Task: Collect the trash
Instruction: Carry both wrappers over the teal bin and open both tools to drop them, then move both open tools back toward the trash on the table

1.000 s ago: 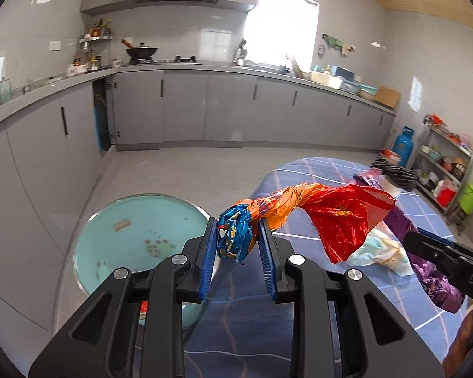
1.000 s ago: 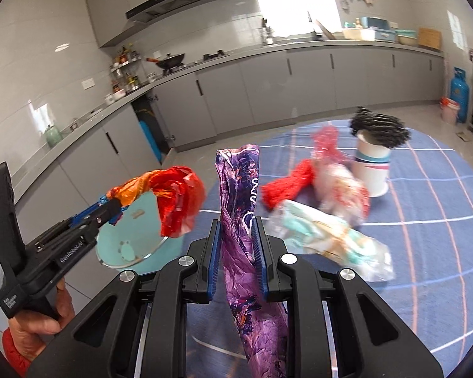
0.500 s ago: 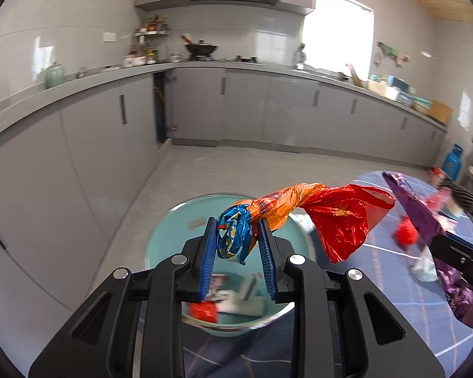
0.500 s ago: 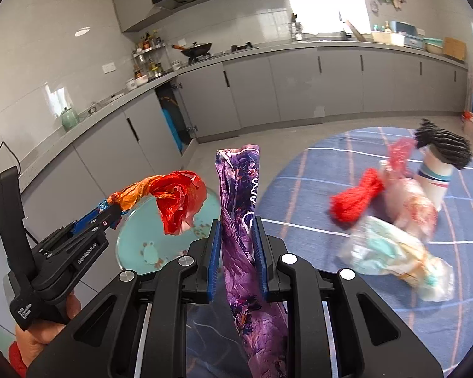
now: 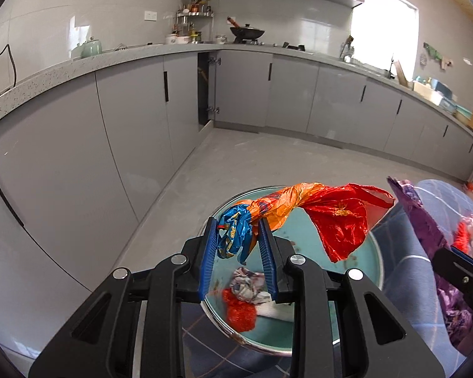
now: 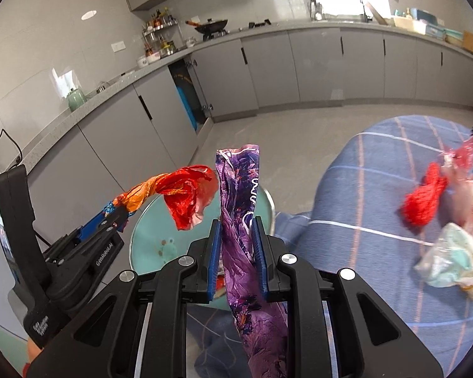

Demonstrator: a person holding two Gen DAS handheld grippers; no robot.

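Purple wrapper [image 6: 240, 220] is being pinched by the right gripper [image 6: 236, 253]. The left gripper [image 5: 238, 245] is squeezing the red bag [image 5: 315, 214] by its bunched end, over the green bin [image 5: 356, 252]. Both look light, soft and crinkly. Further off, more trash is lying on the blue table [image 6: 362, 189].
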